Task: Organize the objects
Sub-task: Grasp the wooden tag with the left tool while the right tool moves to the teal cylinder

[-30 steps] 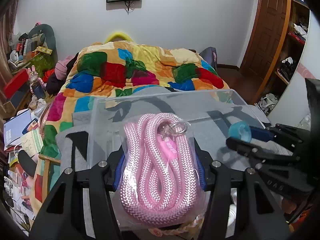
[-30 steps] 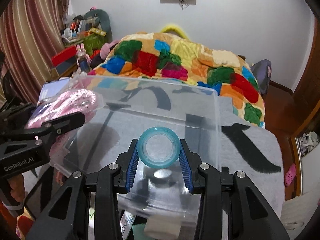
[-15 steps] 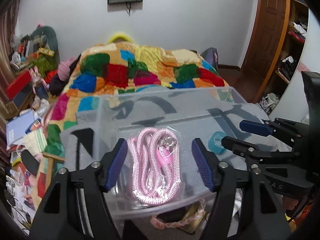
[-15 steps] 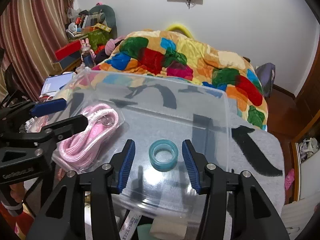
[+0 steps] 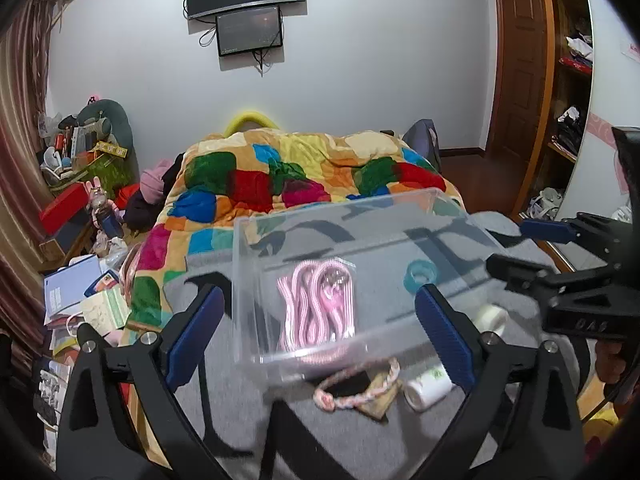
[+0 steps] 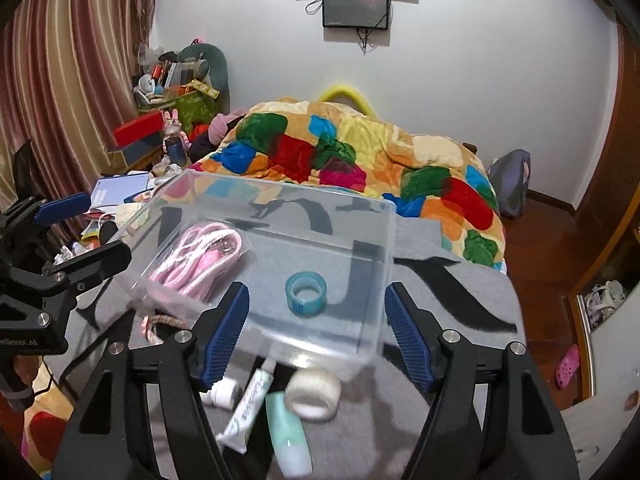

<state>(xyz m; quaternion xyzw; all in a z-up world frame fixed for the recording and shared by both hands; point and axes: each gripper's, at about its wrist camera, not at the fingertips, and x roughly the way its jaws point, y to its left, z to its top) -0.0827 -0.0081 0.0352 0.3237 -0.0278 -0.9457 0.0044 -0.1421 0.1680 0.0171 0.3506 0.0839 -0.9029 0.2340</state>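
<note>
While both tools hang back from the clear plastic bin (image 5: 256, 280), here's the picture: the left hand-held gripper (image 5: 316, 332) stands wide apart with nothing between its blue pads (image 5: 196, 332), and the right hand-held gripper (image 6: 316, 336) is spread just as wide, empty too. Inside the bin, the pink rope (image 5: 318, 308) in its clear bag lies flat on the floor of the box toward the left side, and the teal tape ring (image 6: 306, 293) sits flat to the right of it, the two well apart. The bin rests on a grey blanket (image 6: 460, 380) with black markings, laid over the foot of the bed. Just outside the bin's near wall, on the blanket, there's a braided pink cord (image 5: 352, 390) lying over a tan scrap, a small white bottle (image 5: 428, 390), a white tape roll (image 6: 314, 394), a white tube (image 6: 250, 410) and a pale green bottle (image 6: 290, 436), the last three close together. Behind the bin, the patchwork quilt (image 5: 304, 176) covers the bed. In the left view the right tool shows at the right edge, beside the bin.
</note>
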